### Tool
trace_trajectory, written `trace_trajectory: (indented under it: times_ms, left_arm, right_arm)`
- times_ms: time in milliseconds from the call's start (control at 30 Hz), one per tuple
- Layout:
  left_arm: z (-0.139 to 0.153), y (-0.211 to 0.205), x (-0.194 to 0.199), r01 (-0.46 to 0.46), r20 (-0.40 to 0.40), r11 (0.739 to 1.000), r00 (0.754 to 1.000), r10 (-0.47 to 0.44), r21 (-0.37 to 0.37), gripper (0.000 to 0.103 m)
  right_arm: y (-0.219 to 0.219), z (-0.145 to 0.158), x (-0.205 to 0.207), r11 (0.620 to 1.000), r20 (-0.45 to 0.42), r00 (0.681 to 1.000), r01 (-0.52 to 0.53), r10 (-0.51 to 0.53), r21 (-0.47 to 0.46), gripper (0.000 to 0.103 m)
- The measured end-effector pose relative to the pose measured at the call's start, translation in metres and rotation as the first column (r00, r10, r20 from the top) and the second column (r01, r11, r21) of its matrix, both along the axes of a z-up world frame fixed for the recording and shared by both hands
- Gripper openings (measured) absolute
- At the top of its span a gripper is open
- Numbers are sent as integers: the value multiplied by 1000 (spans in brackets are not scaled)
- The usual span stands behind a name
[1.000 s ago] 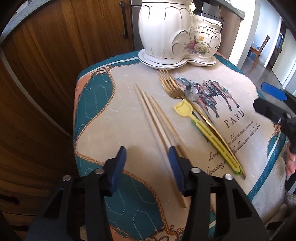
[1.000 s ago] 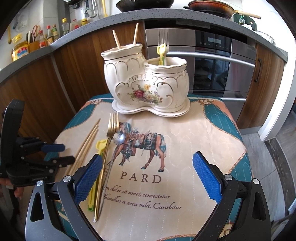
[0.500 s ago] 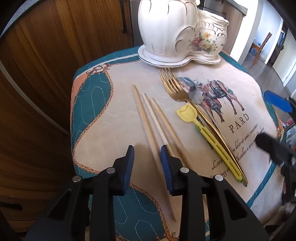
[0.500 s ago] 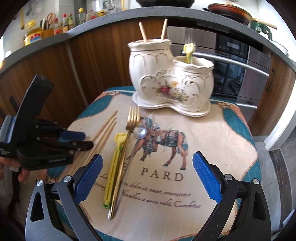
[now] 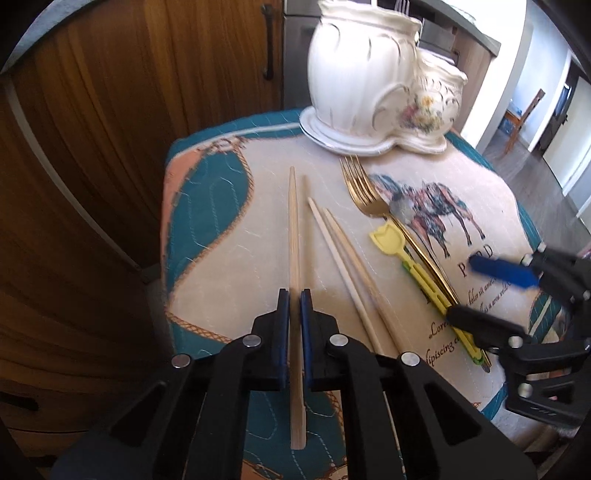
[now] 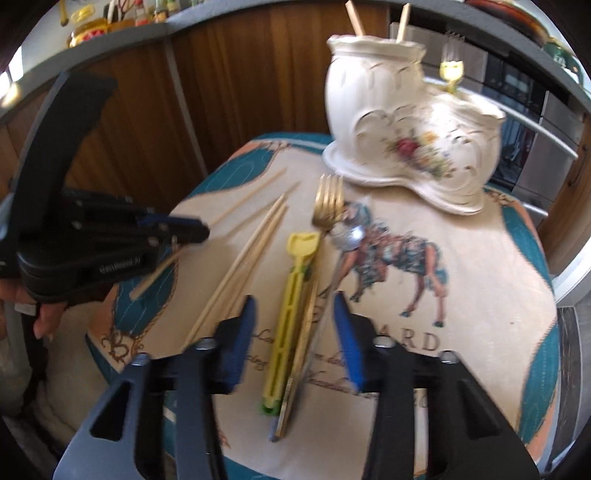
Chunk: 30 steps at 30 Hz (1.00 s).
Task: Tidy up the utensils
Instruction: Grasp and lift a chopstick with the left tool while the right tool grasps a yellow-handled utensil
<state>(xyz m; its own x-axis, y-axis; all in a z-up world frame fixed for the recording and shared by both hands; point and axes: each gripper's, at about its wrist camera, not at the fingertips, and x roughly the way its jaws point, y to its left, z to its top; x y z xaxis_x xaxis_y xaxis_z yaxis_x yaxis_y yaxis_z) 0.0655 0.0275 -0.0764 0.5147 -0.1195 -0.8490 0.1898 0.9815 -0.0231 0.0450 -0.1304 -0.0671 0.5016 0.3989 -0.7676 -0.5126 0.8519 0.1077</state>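
My left gripper [image 5: 294, 295] is shut on one wooden chopstick [image 5: 293, 229], which points away between its blue pads. Two more chopsticks [image 5: 343, 258] lie just to its right on the cloth. Further right lie a gold fork [image 5: 360, 192], a yellow plastic utensil [image 5: 388, 238] and a small spoon [image 5: 402, 208]. My right gripper [image 6: 294, 301] is closing; the handles of the yellow utensil [image 6: 303, 243], gold fork [image 6: 327, 203] and spoon [image 6: 349, 236] lie between its jaws, and the pads stand clear of them. The left gripper [image 6: 203, 229] shows at the left, with its chopstick [image 6: 255, 192].
A white two-part ceramic holder [image 6: 388, 92] stands at the back of the horse-print cloth [image 6: 498, 258]. It holds two chopsticks [image 6: 354, 16] in one part, a fork and a yellow utensil [image 6: 450, 66] in the other. Wooden cabinets and an oven stand behind.
The left jaws have closed onto one chopstick. The right gripper has moved left over the yellow utensil, fork and spoon handles, and its jaws have narrowed.
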Motion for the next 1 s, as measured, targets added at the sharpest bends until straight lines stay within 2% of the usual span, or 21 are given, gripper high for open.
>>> trace_trajectory:
  times_ms: [100, 533, 567, 600, 800, 1000]
  left_arm:
    - [4, 2, -1, 8, 10, 1000, 1000, -8, -19, 6]
    - [16, 7, -4, 18, 55, 997, 998, -14, -77, 6]
    - [16, 8, -4, 17, 55, 997, 998, -13, -77, 6]
    - [16, 9, -4, 17, 55, 997, 998, -12, -78, 6]
    - [20, 11, -5, 14, 73, 996, 997, -7, -86, 6]
    - [35, 16, -8, 18, 137, 990, 991, 1, -138, 6]
  right_arm:
    - [11, -5, 2, 1000, -27, 1000, -16, 15, -21, 20]
    - [34, -13, 16, 988, -45, 999, 23, -30, -151, 19]
    - [36, -13, 16, 987, -35, 999, 24, -30, -156, 18]
    - [36, -12, 17, 988, -35, 999, 22, -28, -154, 13]
    - [24, -6, 16, 998, -53, 998, 30, -33, -51, 10]
    - [-8, 26, 8, 993, 20, 998, 52, -54, 110, 10]
